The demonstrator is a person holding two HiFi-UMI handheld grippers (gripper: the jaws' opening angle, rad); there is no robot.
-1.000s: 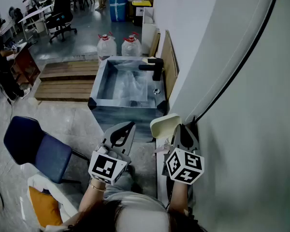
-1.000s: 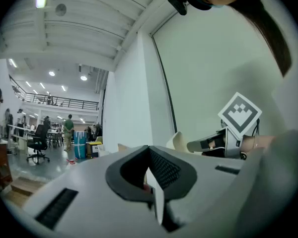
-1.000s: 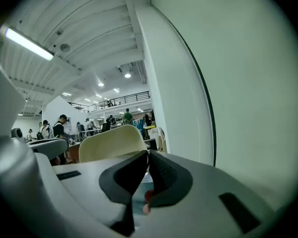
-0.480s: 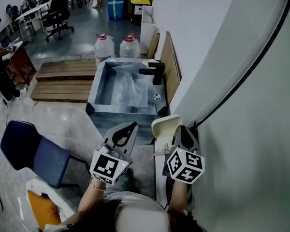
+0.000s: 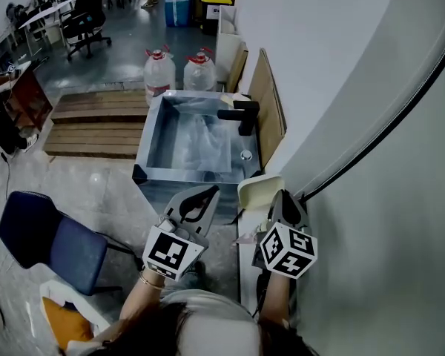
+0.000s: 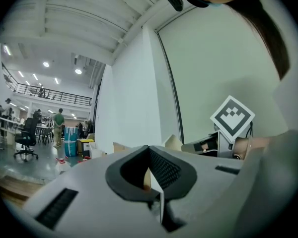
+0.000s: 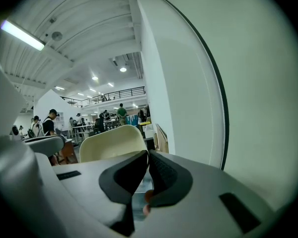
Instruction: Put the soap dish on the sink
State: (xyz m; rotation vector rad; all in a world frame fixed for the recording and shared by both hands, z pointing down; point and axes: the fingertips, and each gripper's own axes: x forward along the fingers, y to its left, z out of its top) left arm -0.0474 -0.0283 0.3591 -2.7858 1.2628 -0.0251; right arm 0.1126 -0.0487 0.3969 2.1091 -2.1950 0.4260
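White wall [image 5: 319, 58] crossed by a curving black cable [image 5: 386, 124], board [image 5: 271, 106] leaned at the wall's foot, jugs [image 5: 159, 69] stood near the wall, pallets [image 5: 96, 117] and blue chair [image 5: 48, 236] lay well left of it on glossy grey floor [image 5: 96, 191], strip light [image 7: 22, 35] glowed overhead.

Our left gripper [image 5: 205, 192] and right gripper [image 5: 282, 196] are grey with black-lined jaws. Each bears a black-and-white marker cube [image 5: 168, 252]. We wear a bracelet [image 5: 144, 279].

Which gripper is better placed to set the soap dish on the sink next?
Right. The right gripper holds the soap dish, pointed towards the sink ahead; the left gripper is shut on nothing.
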